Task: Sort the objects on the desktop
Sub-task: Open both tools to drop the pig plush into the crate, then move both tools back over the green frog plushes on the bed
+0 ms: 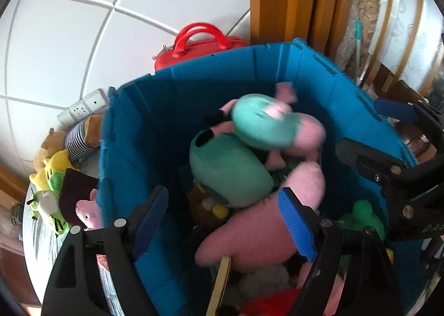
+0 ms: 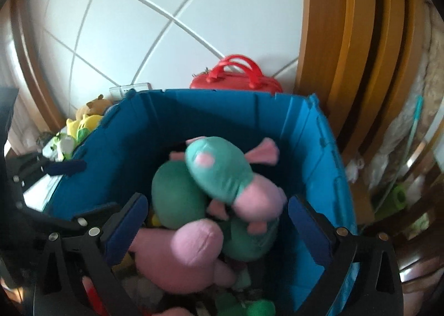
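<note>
- The left gripper (image 1: 222, 221) tilts down over the blue bin (image 1: 155, 110), jaws apart, empty.
- The right gripper (image 2: 219, 230) tilts down likewise, jaws wide, the pink plush (image 2: 222, 174) loose at 12 o'clock.
- No readable writing.

You are working in a home, most likely a child's room or play corner. The evidence: a large blue plastic storage bin (image 1: 155, 110) stands filled with soft toys, among them pink-and-teal plush figures (image 2: 230, 174). More plush toys, yellow and green (image 1: 52, 174), lie heaped just beside the bin's outer wall. A red toy carry-case with handles (image 2: 238, 80) sits behind the bin against a white tiled wall (image 2: 172, 5). Varnished wooden door or furniture framing (image 2: 347, 38) rises to the right, and a white power strip (image 1: 83, 106) lies near the wall. Nothing you face suggests commercial or industrial use.
</note>
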Available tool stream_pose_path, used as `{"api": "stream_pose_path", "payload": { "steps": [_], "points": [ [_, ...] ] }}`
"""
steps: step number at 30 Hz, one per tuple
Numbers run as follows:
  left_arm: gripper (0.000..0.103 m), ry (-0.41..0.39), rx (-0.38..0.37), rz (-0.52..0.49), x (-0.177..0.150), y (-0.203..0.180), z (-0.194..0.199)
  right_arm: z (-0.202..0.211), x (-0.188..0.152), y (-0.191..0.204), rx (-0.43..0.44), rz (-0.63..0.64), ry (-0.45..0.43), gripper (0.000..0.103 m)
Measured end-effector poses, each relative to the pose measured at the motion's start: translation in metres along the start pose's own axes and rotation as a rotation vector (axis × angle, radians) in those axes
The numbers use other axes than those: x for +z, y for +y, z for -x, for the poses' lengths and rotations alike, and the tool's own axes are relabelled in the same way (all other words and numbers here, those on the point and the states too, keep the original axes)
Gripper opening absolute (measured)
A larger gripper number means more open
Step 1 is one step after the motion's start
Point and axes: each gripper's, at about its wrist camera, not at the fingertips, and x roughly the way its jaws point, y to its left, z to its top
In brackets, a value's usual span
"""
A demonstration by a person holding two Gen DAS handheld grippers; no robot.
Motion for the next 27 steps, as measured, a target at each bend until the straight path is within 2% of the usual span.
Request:
{"api": "stream_pose_path", "payload": {
  "steps": [4,11,19,24,27],
  "points": [
    [0.082,-0.034,-0.039,-0.003,-0.019,0.009,0.043,0.043,-0.013,0.028,-0.033,0.041,-0.062,0.102],
    [0.082,-0.120,-0.122,-0.023,-0.073,0.024,0.120,0.117,-0.047,0.085,-0.094,0.097,-0.163,0.102],
    [0.082,-0.273,-0.086,-0.049,-0.149,0.038,0.172,0.163,-0.097,0.148,-0.254,0.117,-0.258,0.102],
    [0.092,-0.344,-0.090,-0.043,-0.196,0.057,0.186,0.177,-0.128,0.179,-0.232,0.035,-0.279,0.102],
    [0.094,-0.378,-0.074,-0.035,-0.221,0.070,0.192,0.177,-0.142,0.196,-0.239,-0.001,-0.268,0.102]
  ]
}}
